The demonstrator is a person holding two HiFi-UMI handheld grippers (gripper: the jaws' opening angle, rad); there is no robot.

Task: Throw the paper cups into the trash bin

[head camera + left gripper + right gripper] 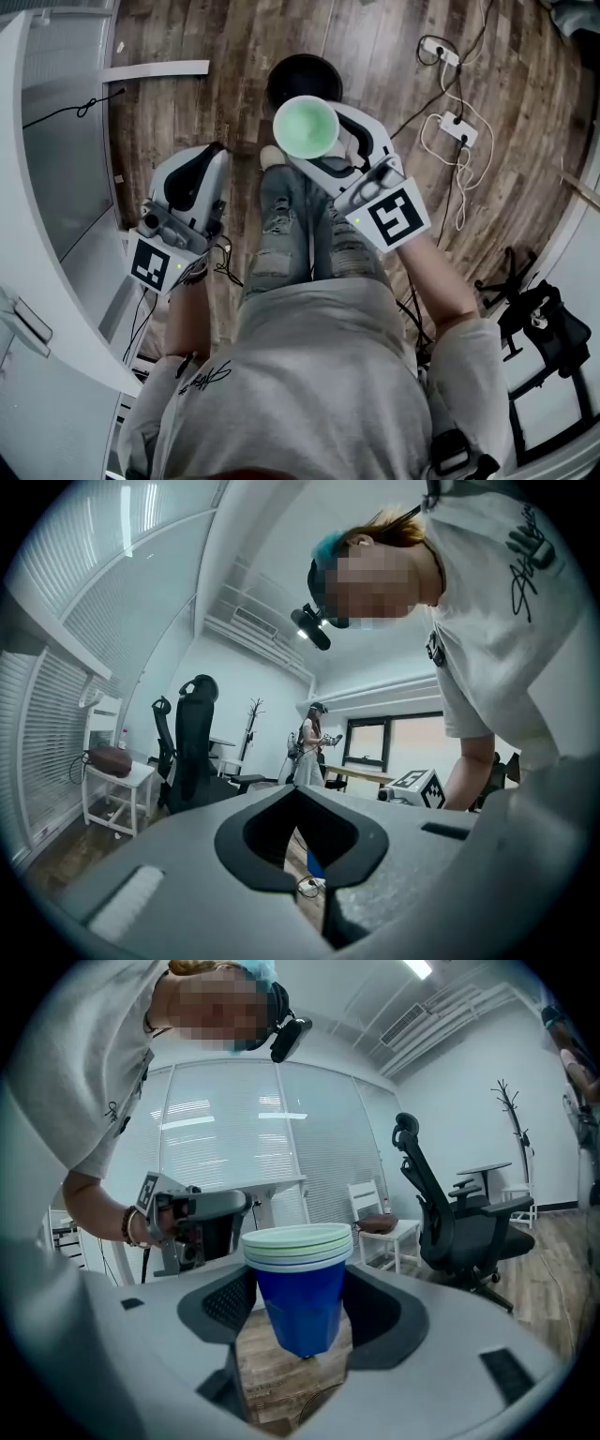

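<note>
Fingers [386, 1314] of R gripper [300, 1324] grip a nested stack of blue paper cups [302, 1283], upright, green inside. In head view the stack overlaps the black trash bin [302, 75] at its 6 o'clock, prob. above the rim. L gripper [302, 860]: fingers pressed together, empty, at stack's 8 o'clock.

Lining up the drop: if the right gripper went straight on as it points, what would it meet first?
Probably the black trash bin just beyond the cup stack in the right gripper; it may pass above it, height is unclear.
</note>
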